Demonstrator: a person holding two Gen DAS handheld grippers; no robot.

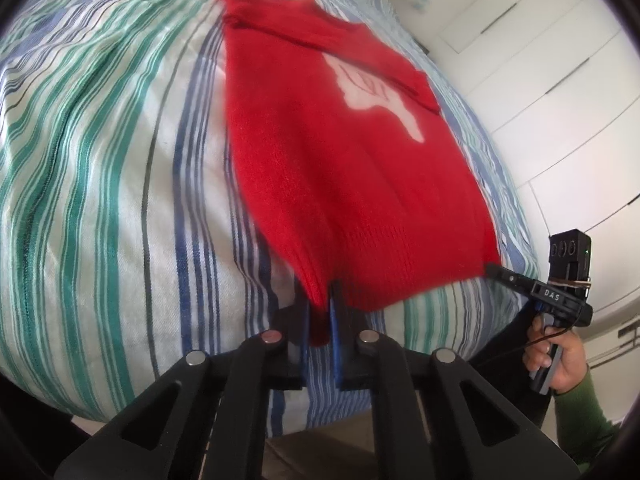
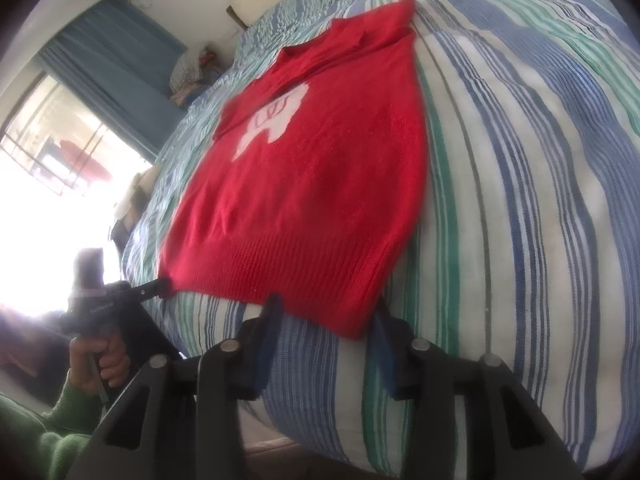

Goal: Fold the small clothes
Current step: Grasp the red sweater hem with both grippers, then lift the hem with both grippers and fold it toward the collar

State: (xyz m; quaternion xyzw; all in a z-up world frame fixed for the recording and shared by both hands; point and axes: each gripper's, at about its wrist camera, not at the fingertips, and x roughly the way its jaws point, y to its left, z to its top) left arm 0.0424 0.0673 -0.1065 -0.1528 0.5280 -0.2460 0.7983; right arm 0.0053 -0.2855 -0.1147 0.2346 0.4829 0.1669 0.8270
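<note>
A small red knit sweater (image 1: pixel 340 152) with a white emblem lies flat on the striped bedspread (image 1: pixel 100 160), its ribbed hem toward me. My left gripper (image 1: pixel 320 312) is shut on the hem's left corner. In the right wrist view the sweater (image 2: pixel 312 184) fills the middle, and my right gripper (image 2: pixel 326 316) is open, its fingers on either side of the hem's right corner. The left gripper also shows in the right wrist view (image 2: pixel 160 286) at the hem's far corner. The right gripper shows in the left wrist view (image 1: pixel 494 270) with its tips at the other hem corner.
The bed's front edge (image 2: pixel 320 432) is just below the grippers. White wardrobe doors (image 1: pixel 560 80) stand to the right of the bed. A bright window with a blue curtain (image 2: pixel 112 60) and a pile of clothes (image 2: pixel 192 72) are on the left side.
</note>
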